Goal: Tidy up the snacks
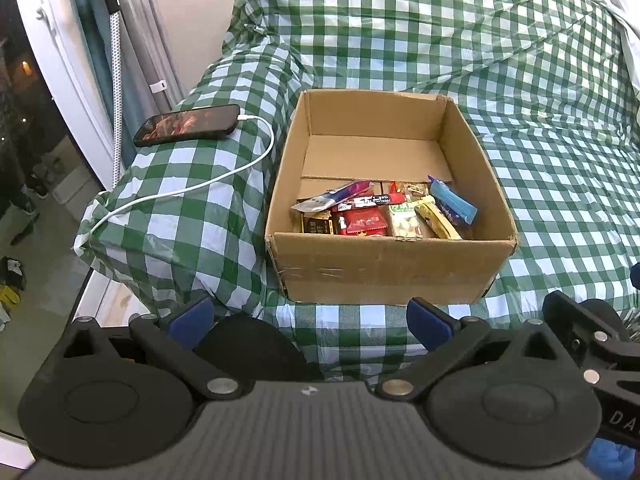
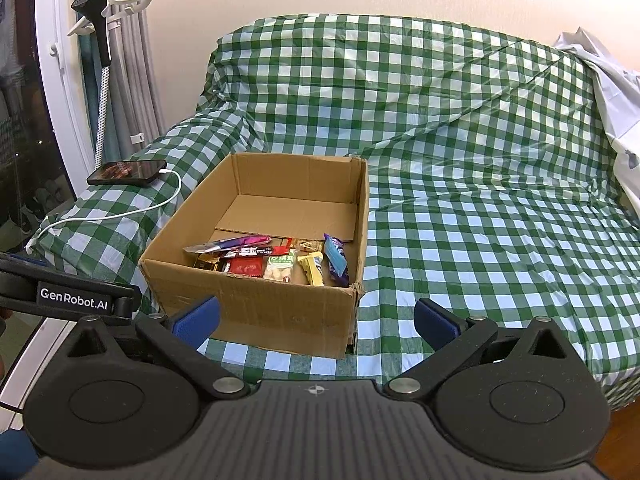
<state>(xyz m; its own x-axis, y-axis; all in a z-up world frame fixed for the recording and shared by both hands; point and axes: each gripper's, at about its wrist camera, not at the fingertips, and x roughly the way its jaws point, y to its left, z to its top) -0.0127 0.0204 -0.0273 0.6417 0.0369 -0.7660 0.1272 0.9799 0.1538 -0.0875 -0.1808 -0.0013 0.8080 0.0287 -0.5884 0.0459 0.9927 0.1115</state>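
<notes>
An open cardboard box [image 1: 384, 268] sits on a sofa covered with a green and white checked cloth; it also shows in the right wrist view [image 2: 256, 312]. Several snack packets [image 1: 380, 212] lie in a row along the box's near wall, among them a red packet [image 2: 248, 266], a yellow bar [image 2: 314, 270] and a blue packet [image 2: 335, 260]. The far half of the box floor is bare. My left gripper [image 1: 310, 324] is open and empty, in front of the box. My right gripper [image 2: 316, 322] is open and empty, in front of the box's near right corner.
A black phone [image 1: 188, 125] on a white charging cable [image 1: 192, 188] lies on the covered armrest left of the box, also in the right wrist view [image 2: 127, 172]. A window frame and curtain stand at the far left. The checked seat [image 2: 500, 248] stretches right of the box.
</notes>
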